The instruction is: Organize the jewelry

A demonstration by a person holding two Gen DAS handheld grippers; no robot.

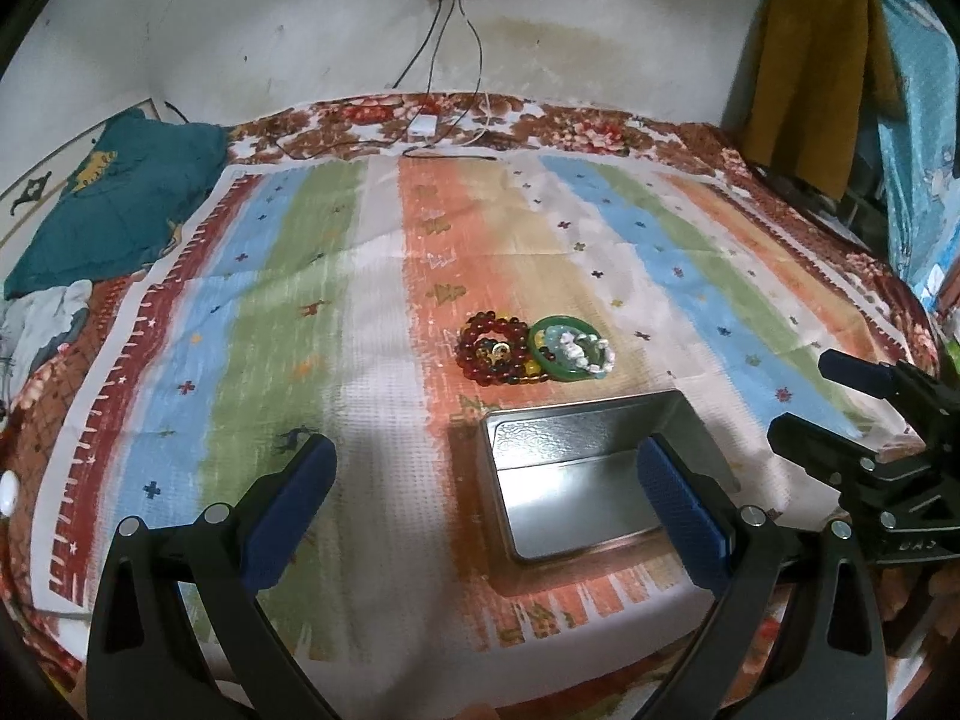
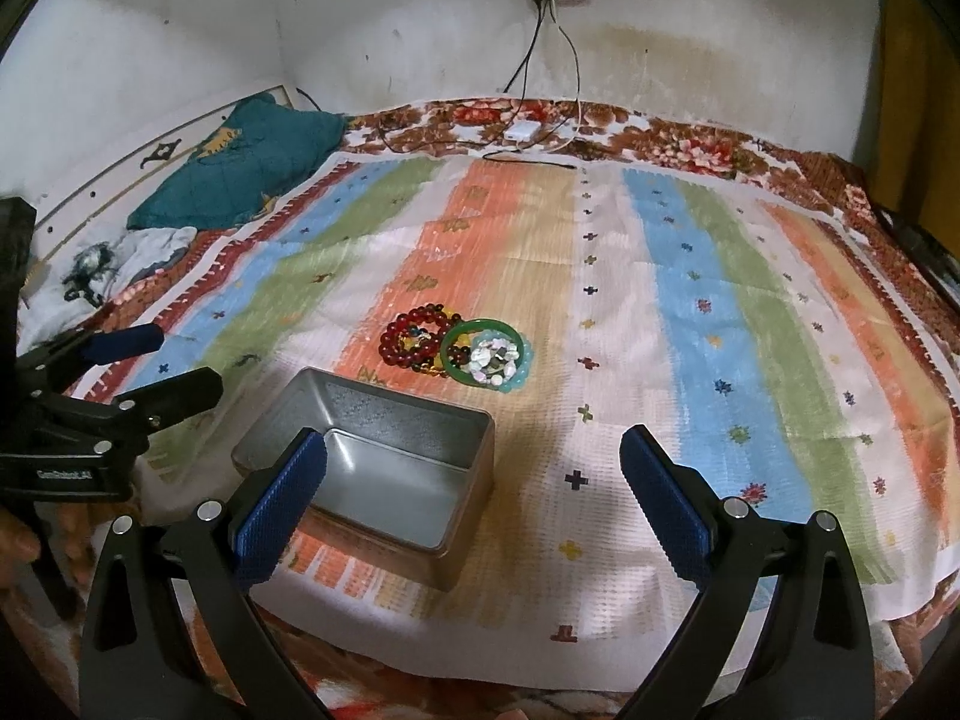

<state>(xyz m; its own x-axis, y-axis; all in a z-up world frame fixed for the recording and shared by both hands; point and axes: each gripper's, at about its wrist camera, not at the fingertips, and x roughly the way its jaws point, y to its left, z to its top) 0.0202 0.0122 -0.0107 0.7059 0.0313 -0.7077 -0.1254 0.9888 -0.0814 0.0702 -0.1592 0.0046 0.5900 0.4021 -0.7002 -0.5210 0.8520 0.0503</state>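
Jewelry lies in a small heap on the striped cloth (image 2: 660, 312) covering the bed: a dark red bead bracelet (image 2: 411, 336), a green bangle (image 2: 457, 343) touching it, and a pale stone bracelet (image 2: 495, 360) resting inside and over the bangle. An open metal tin (image 2: 384, 462), empty, sits just in front of the heap. The left gripper (image 1: 486, 516) hovers above the tin's near edge, fingers wide apart, holding nothing. The right gripper (image 2: 474, 510) hovers beside the tin, fingers likewise apart and empty.
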